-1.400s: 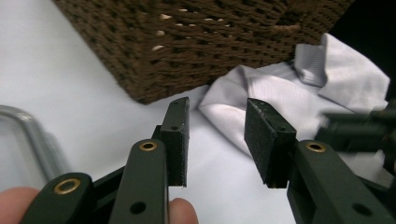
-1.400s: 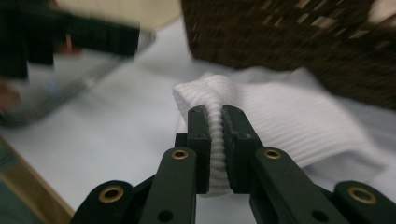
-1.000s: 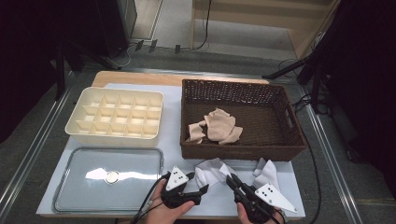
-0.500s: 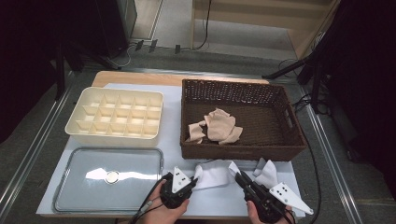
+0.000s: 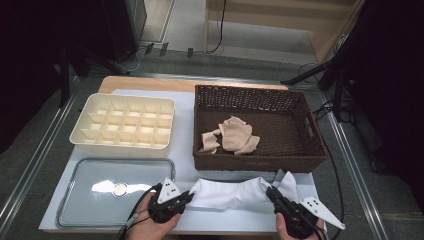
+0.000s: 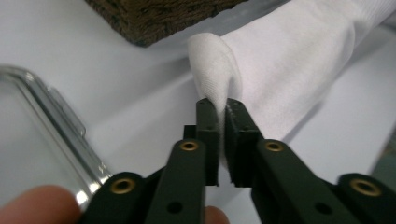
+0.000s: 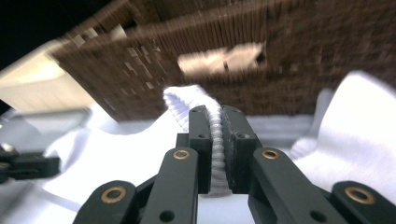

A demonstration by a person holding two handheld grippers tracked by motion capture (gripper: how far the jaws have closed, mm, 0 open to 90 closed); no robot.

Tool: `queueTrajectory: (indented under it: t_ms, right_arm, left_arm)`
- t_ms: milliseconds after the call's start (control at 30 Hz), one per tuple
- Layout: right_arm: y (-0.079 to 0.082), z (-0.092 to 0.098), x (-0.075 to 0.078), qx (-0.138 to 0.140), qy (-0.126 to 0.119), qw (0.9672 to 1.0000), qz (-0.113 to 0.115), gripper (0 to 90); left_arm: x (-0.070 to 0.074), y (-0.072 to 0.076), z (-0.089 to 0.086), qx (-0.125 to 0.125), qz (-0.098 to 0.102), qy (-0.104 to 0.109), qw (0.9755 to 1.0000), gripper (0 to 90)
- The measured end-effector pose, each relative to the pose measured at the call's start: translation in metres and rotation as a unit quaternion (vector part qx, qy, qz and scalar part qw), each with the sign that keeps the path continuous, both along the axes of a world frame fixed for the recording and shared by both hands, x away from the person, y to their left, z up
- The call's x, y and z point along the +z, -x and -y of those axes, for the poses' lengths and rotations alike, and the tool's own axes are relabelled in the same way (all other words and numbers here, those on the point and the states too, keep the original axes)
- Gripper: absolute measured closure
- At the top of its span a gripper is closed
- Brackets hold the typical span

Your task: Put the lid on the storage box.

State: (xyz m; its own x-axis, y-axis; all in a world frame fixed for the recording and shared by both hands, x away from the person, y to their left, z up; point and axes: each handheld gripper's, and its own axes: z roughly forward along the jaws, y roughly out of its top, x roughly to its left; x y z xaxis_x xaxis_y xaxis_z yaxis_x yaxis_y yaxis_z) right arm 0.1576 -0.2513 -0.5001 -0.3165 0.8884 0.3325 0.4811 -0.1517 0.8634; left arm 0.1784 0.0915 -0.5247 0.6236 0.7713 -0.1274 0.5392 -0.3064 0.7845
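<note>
Gripping one white sock (image 5: 227, 194) at both ends, you hold it stretched along the near table edge, just in front of the brown wicker basket (image 5: 300, 150), seemingly to straighten it for folding. Your left gripper (image 5: 186, 198), whose jaws have just been opening slightly, pinches the toe fold (image 6: 215, 74); your right gripper (image 5: 270, 192) clamps the ribbed cuff (image 7: 215, 135). Counted: two grippers, one basket holding beige socks (image 5: 232, 135), one cream divided organizer (image 5: 125, 125) far left, one clear tray (image 5: 90, 187) near left.
</note>
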Motion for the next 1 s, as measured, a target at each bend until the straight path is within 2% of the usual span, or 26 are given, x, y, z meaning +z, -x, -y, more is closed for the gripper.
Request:
queueTrajectory:
  t_ms: [67, 133, 200, 267, 333, 400, 433, 533, 567, 667, 733, 767, 800, 833, 900, 933, 1000]
  right_arm:
    - [-0.006, -0.002, -0.01, -0.002, 0.016, 0.9998, -0.01, 84.1]
    - [-0.014, -0.001, -0.018, -0.008, 0.035, 0.9992, -0.015, 83.6]
    - [-0.021, 0.001, -0.026, -0.016, 0.05, 0.9986, -0.01, 80.8]
    - [-0.027, 0.003, -0.033, -0.022, 0.072, 0.9971, -0.004, 76.4]
    - [-0.029, 0.006, -0.035, -0.028, 0.071, 0.9971, -0.006, 69.5]
    - [-0.028, 0.007, -0.032, -0.025, 0.059, 0.9978, 0.018, 63.1]
    - [-0.027, 0.008, -0.031, -0.023, 0.055, 0.998, 0.02, 62.6]
    - [-0.021, 0.007, -0.029, -0.009, 0.05, 0.9986, 0.011, 59.8]
    - [-0.02, 0.006, -0.03, -0.008, 0.055, 0.9984, 0.007, 58.1]
    - [-0.02, 0.002, -0.035, -0.022, 0.093, 0.9954, -0.003, 53.6]
    - [-0.023, 0.001, -0.039, -0.033, 0.119, 0.9923, -0.011, 54.2]
    - [-0.024, 0.002, -0.041, -0.038, 0.125, 0.9914, -0.012, 54.7]
    - [-0.025, 0.003, -0.041, -0.043, 0.12, 0.9918, -0.011, 56.4]
    - [-0.025, 0.003, -0.04, -0.046, 0.12, 0.9916, -0.012, 61.0]
    - [-0.026, 0.003, -0.039, -0.041, 0.144, 0.9886, -0.019, 75.2]
    - [-0.026, 0.004, -0.039, -0.035, 0.152, 0.9875, -0.023, 79.1]
    - [-0.028, 0.008, -0.038, -0.035, 0.143, 0.9888, -0.027, 86.0]
  left_arm:
    - [-0.001, -0.004, 0.001, 0.012, 0.004, 0.01, 0.9999, 72.7]
    - [-0.002, -0.007, -0.001, 0.03, 0.012, 0.007, 0.9994, 71.2]
    - [-0.001, -0.008, -0.006, 0.045, 0.017, 0.005, 0.9988, 73.5]
    - [-0.001, -0.009, -0.011, 0.06, 0.024, 0.011, 0.9978, 75.1]
    - [0.001, -0.01, -0.016, 0.073, 0.028, 0.02, 0.9967, 73.7]
    - [0.003, -0.01, -0.018, 0.072, 0.022, 0.045, 0.9962, 68.9]
    - [0.005, -0.009, -0.018, 0.069, 0.024, 0.058, 0.9957, 66.1]
    - [0.01, -0.005, -0.014, 0.071, 0.032, 0.093, 0.9926, 52.8]
    - [0.01, -0.005, -0.011, 0.074, 0.032, 0.095, 0.9922, 48.2]
    - [0.006, -0.007, -0.002, 0.076, 0.032, 0.069, 0.9942, 39.2]
    - [0.001, -0.009, 0.002, 0.077, 0.029, 0.045, 0.9956, 44.5]
    - [0.0, -0.009, 0.002, 0.075, 0.026, 0.035, 0.9962, 51.6]
    - [-0.001, -0.009, 0.001, 0.076, 0.023, 0.03, 0.9964, 59.7]
    - [-0.001, -0.01, 0.001, 0.076, 0.019, 0.028, 0.9966, 67.7]
    - [-0.002, -0.011, 0.0, 0.069, 0.011, 0.024, 0.9973, 81.2]
    - [-0.002, -0.012, -0.001, 0.066, 0.011, 0.019, 0.9976, 86.3]
    - [-0.002, -0.013, 0.0, 0.059, 0.009, 0.016, 0.9981, 90.0]
